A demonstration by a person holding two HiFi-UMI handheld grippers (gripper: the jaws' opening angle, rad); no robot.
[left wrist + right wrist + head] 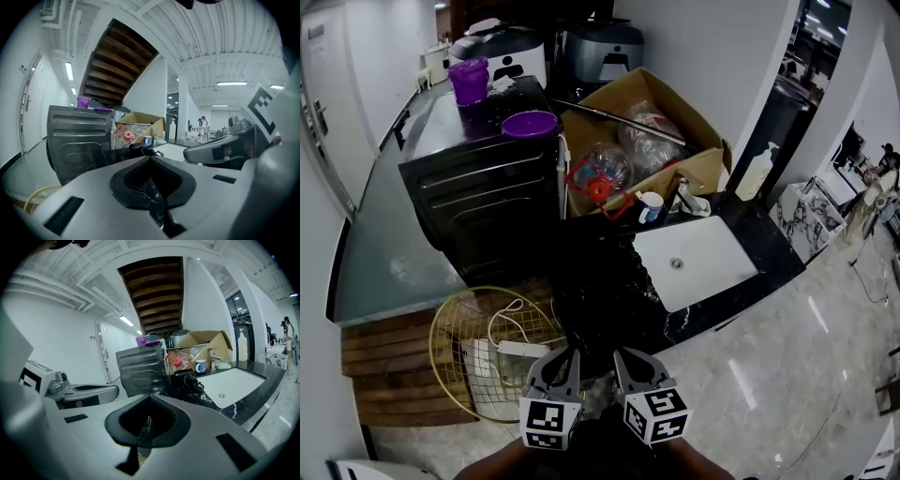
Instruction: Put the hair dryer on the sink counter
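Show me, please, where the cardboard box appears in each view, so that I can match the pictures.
Head view: the cardboard box is at upper centre, behind the white sink.
Left gripper view: the box is at centre, in the distance.
Right gripper view: the box is right of centre, behind the sink.
Shared landmark: the dark ribbed appliance stands just left of the box in every view.

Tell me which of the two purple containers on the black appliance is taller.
The purple tub at the far left corner of the black appliance: tall and narrow. The purple bowl, nearer the cardboard box, is low and wide.
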